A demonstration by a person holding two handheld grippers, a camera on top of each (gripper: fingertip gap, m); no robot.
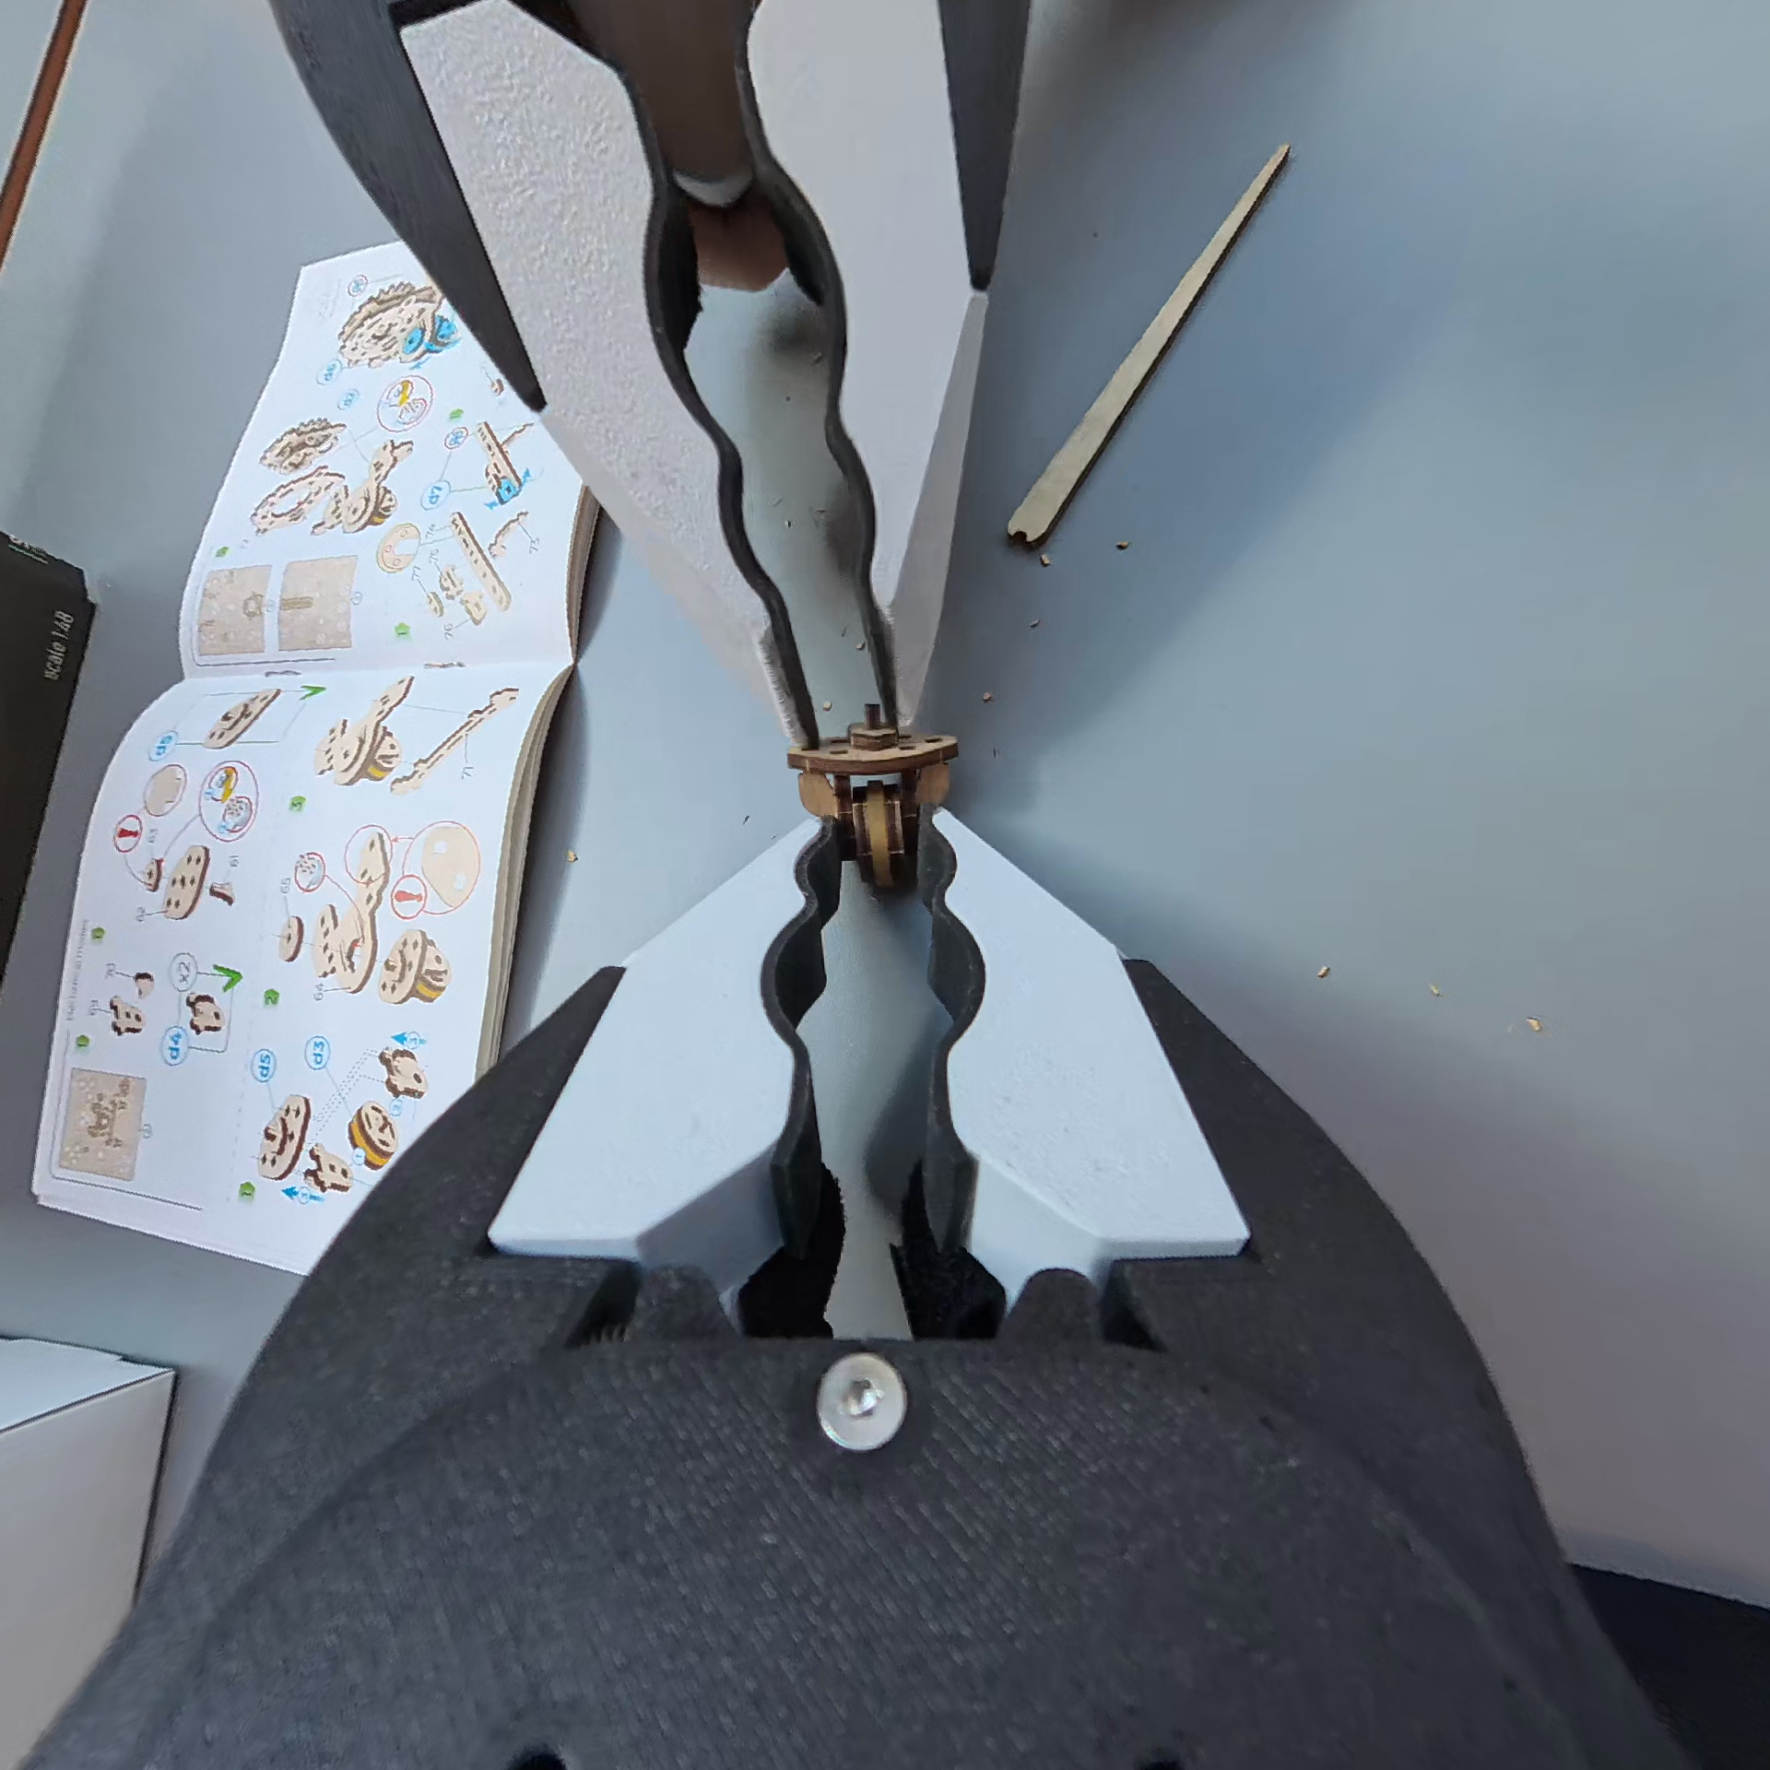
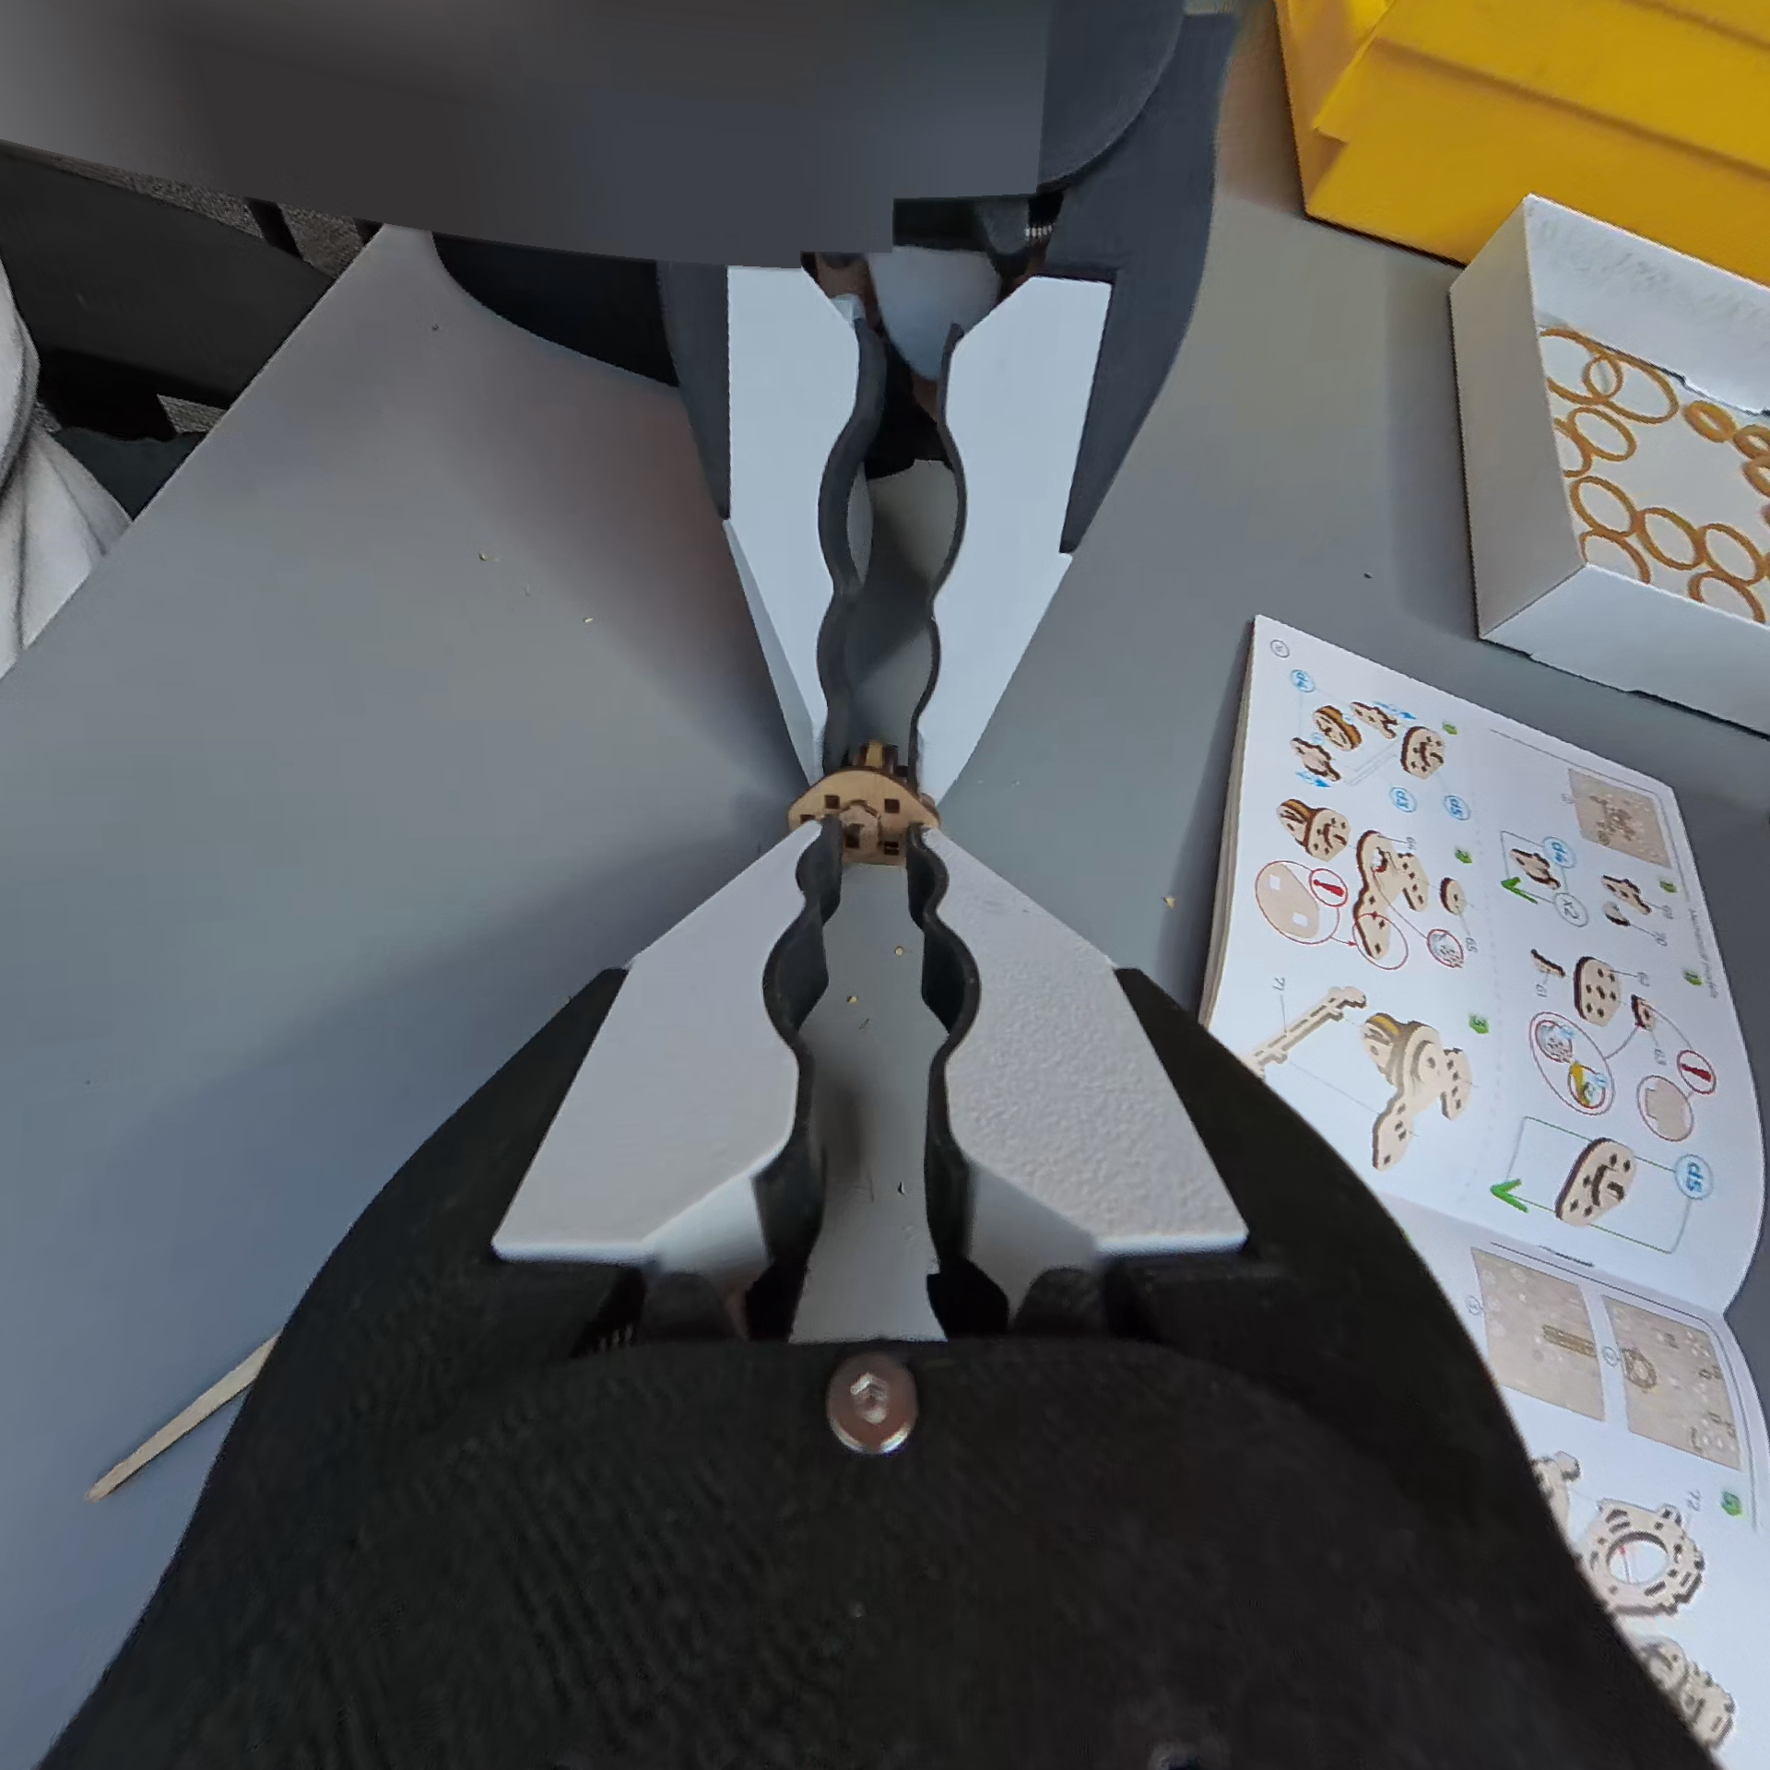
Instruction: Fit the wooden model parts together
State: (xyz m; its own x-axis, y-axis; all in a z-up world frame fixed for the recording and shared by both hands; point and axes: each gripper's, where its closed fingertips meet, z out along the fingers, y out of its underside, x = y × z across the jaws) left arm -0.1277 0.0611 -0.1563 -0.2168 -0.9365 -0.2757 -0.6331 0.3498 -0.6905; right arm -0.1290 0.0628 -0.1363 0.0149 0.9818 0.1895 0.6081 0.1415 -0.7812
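The left gripper (image 1: 873,843) and right gripper (image 2: 873,843) met tip to tip above the grey table (image 1: 1437,670), both squeezing the small wooden model (image 1: 872,776), maybe one piece each.

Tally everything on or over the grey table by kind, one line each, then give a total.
Tongs: 2, left and right
Wooden model assembly, held between both tongs: 1
Open instruction booklet: 1
Loose wooden stick: 1
White box with ring pattern: 1
Yellow bin: 1
Total: 7
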